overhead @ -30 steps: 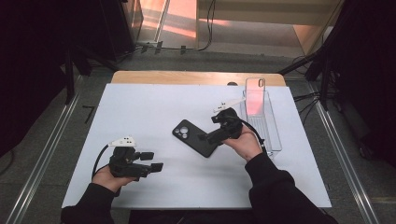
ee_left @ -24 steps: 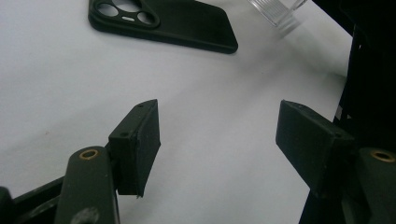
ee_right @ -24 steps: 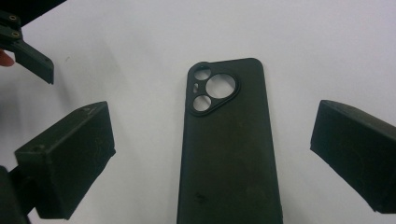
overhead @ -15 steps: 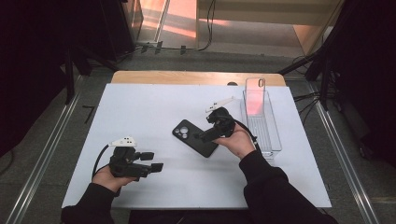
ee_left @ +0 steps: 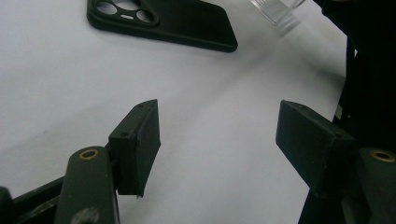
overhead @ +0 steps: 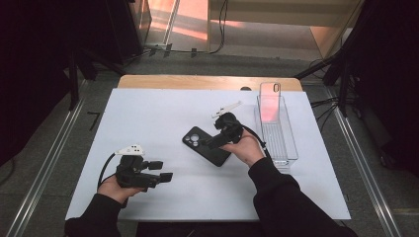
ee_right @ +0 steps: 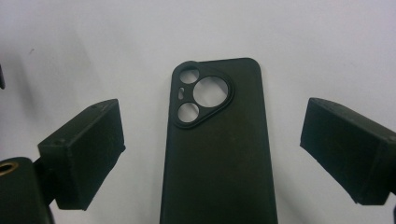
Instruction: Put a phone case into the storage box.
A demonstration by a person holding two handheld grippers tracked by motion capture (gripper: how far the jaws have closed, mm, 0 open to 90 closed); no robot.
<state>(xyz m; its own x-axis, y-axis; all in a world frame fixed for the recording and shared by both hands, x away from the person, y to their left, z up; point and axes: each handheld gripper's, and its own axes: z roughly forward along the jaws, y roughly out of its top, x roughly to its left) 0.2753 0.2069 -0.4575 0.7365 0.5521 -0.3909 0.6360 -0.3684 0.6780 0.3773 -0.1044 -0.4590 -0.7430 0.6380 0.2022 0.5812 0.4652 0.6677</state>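
Observation:
A black phone case [overhead: 206, 147] lies back up on the white table [overhead: 148, 113], its camera cutouts toward the far left. My right gripper [overhead: 212, 142] hovers over the near right end of it. In the right gripper view the case [ee_right: 219, 158] runs lengthwise between the two pads [ee_right: 88, 149], with a gap on each side. These jaws have just closed a little and still stand open, touching nothing. My left gripper [overhead: 163, 171] rests at the near left of the table, open and empty [ee_left: 217, 126]. Beyond its jaws lies the case [ee_left: 163, 23].
A clear plastic bin [overhead: 277, 138] stands at the right of the table, with a see-through phone case [overhead: 270, 101] upright at its far end. A corner of the bin [ee_left: 275, 7] appears in the left gripper view. The table's wooden edge [overhead: 197, 82] runs along the back.
My right hand has shifted a little to the left and down, bringing its jaws over the black phone case. The left hand has stayed put.

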